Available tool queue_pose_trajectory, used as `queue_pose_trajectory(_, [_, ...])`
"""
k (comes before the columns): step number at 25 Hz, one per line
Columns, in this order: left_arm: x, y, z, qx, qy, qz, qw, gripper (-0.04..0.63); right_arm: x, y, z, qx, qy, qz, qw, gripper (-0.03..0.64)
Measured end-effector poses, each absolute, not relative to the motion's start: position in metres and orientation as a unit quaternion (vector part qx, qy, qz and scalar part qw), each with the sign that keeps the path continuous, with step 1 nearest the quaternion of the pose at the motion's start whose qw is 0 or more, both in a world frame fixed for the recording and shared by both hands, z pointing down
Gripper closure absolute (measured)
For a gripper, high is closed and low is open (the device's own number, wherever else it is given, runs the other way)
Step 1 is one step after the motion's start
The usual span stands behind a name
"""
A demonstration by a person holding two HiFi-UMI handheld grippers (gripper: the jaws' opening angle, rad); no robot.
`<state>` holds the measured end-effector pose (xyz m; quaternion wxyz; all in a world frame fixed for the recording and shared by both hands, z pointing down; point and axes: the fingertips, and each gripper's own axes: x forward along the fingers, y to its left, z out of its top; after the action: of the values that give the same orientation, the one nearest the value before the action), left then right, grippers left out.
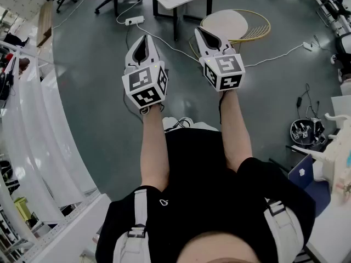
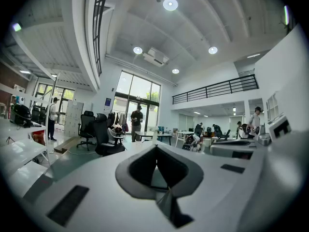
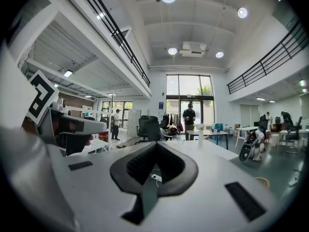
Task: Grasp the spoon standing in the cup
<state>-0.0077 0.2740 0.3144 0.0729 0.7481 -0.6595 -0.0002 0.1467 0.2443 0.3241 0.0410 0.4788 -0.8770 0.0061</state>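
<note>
Head view checked: found neither spoon nor cup anywhere (only grey floor [image 1: 93, 86] and cables [image 1: 277, 55] below), saw left claw [image 1: 143, 41] and right claw [image 1: 203, 34] held out, both pinched shut on nothing, so judged the grasp not begun, finding and reaching left.

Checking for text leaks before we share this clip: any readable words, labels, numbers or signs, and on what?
No readable text in any view.
Marker cubes on left gripper and right gripper: square codes, no letters.
Blue wall sign: too small to read.
Shirt logo: small white mark, no words.
</note>
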Motion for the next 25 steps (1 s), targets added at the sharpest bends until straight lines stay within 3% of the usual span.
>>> queue_pose_trajectory(21, [-0.065,0.241,0.323,0.741,-0.666,0.017,0.085,0.580,0.107,0.207,0.315,0.509,-0.860,0.046,0.005,0.611])
queue_pose_trajectory(25, [-0.077,0.231,0.298,0.748,-0.661,0.006,0.058,0.580,0.090,0.194,0.287,0.512,-0.858,0.026,-0.022,0.611])
